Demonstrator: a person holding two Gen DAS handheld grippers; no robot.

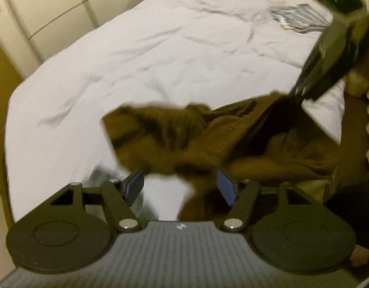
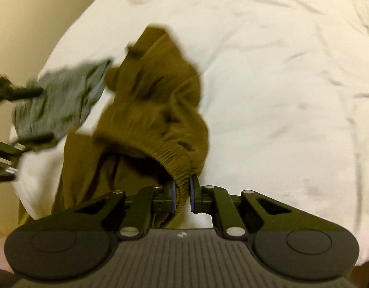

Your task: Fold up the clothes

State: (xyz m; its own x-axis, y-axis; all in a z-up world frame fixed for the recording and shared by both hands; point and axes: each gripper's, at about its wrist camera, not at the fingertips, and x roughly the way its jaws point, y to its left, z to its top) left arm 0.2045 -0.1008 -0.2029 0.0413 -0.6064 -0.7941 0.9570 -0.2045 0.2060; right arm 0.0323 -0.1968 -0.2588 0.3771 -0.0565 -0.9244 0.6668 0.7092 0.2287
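Note:
A brown garment (image 1: 184,139) with an elastic waistband (image 2: 175,158) hangs bunched above the white bed (image 1: 160,48). My right gripper (image 2: 182,194) is shut on the waistband and holds the cloth up. The left wrist view shows it reaching in from the upper right (image 1: 296,93), pinching the garment's edge. My left gripper (image 1: 181,187) is open wide just below the cloth. A fold of brown fabric dangles between its blue pads (image 1: 226,187), nearer the right one, ungripped. The left gripper's grey body (image 2: 62,100) is a blur left of the garment in the right wrist view.
A striped grey garment (image 1: 297,16) lies at the bed's far right. White drawer fronts (image 1: 52,7) stand beyond the bed's left side. Wrinkled white bedding (image 2: 280,84) spreads ahead and to the right of the brown garment.

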